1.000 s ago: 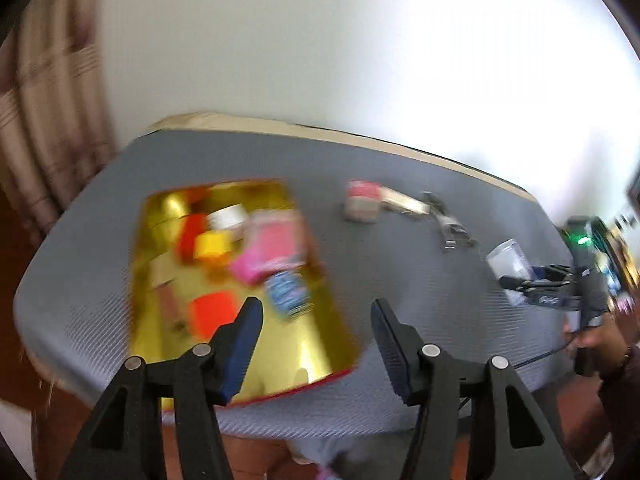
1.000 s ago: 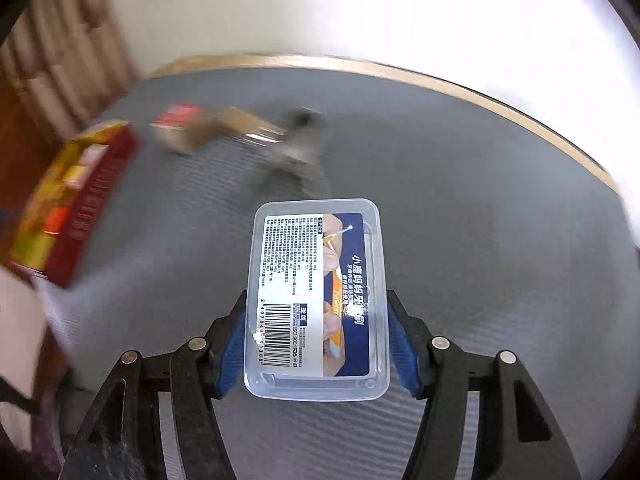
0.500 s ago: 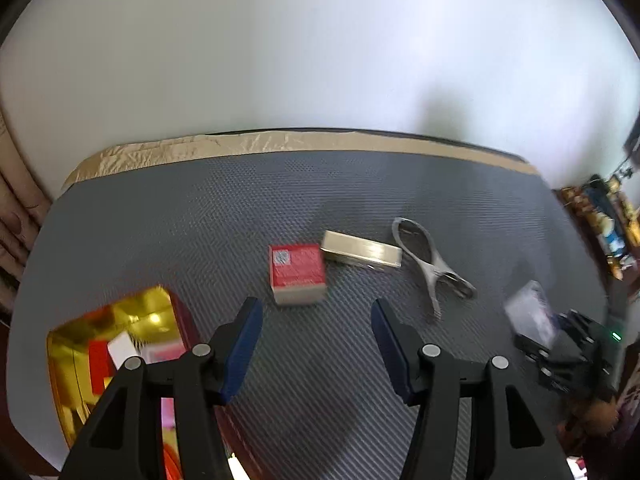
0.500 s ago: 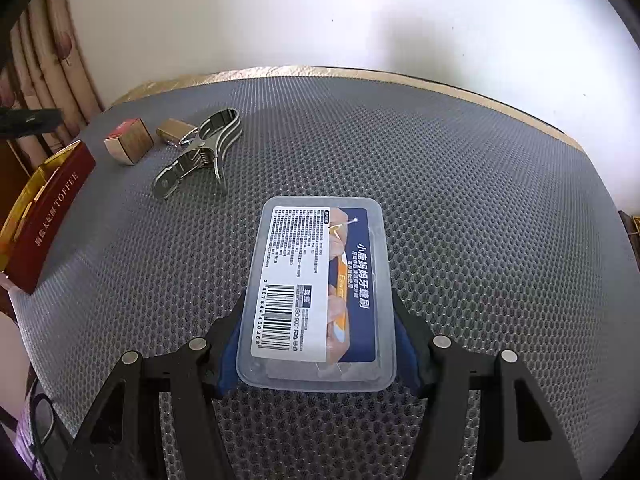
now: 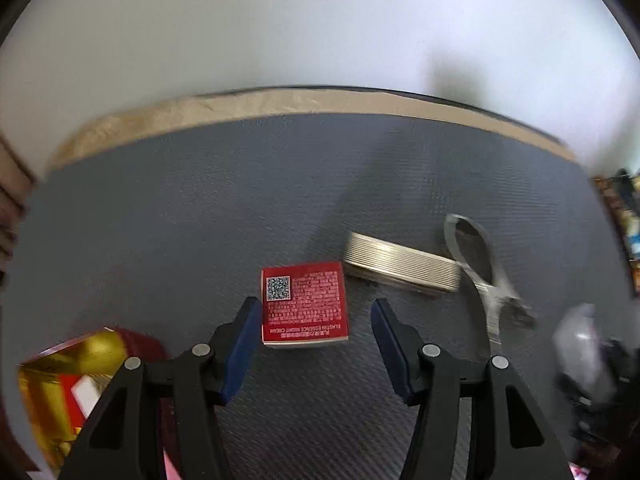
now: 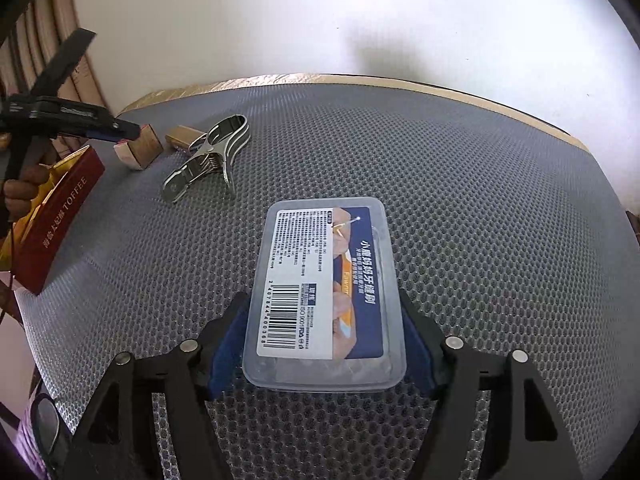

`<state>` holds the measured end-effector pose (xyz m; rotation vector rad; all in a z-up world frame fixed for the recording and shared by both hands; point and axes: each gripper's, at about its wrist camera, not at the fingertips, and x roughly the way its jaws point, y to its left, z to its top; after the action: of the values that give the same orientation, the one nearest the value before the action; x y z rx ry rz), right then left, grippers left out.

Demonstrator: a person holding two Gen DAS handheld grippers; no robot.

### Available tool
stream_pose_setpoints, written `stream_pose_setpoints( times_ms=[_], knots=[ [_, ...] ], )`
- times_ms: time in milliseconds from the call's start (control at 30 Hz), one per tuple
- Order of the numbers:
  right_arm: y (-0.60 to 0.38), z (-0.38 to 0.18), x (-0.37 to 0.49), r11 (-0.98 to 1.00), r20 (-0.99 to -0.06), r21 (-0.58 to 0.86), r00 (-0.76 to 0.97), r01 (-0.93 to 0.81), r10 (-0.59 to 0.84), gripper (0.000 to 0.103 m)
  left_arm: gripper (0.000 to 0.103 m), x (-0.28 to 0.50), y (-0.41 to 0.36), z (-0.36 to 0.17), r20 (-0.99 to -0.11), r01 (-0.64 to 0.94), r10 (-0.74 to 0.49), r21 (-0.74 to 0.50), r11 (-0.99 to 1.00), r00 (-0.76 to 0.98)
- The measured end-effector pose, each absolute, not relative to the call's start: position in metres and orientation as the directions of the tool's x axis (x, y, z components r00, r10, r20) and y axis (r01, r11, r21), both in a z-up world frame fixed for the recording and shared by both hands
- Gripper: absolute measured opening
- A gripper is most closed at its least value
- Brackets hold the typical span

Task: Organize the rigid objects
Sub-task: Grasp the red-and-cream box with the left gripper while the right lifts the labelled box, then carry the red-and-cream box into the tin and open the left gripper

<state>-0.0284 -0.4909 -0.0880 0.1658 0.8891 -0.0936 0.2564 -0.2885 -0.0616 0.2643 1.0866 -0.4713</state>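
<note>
Lying lengthwise between the right gripper (image 6: 324, 344), the clear box (image 6: 326, 300) points forward.

Grey mesh-mat table (image 6: 460, 168): toffee box (image 6: 60, 216) at 9 o'clock; red carton (image 5: 304, 306), gold case (image 5: 400, 266), metal clamp (image 6: 208, 156) at 10 o'clock.

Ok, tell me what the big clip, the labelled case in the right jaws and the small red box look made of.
Big clip: bare metal, probably steel; bright mirror-like shine and a coiled spring.
Labelled case: clear, slightly frosted plastic; the mat shows through its rim, with a printed paper label on top.
Small red box: likely printed cardboard; crisp folded edges, glossy red face.
</note>
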Motion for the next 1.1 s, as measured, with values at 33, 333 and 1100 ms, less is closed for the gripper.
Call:
stream_pose_setpoints(
  times_ms=[33,333,1100],
  knots=[
    [-0.491,-0.088,-0.029,0.983,-0.779,0.104,0.627,0.149,-0.013,0.071,0.057,0.258,-0.291,-0.064,-0.897,0.489,-0.216,0.001,0.872,0.386],
    [-0.487,-0.091,-0.026,0.989,-0.788,0.082,0.616,0.126,-0.014,0.077,0.054,0.227,-0.269,-0.05,-0.848,0.429,-0.29,-0.083,0.899,0.443],
    [-0.484,-0.092,-0.025,0.991,-0.793,0.052,0.608,0.124,-0.034,0.077,0.055,0.101,-0.067,-0.036,-0.857,0.23,-0.104,0.017,0.973,0.505]
  ],
)
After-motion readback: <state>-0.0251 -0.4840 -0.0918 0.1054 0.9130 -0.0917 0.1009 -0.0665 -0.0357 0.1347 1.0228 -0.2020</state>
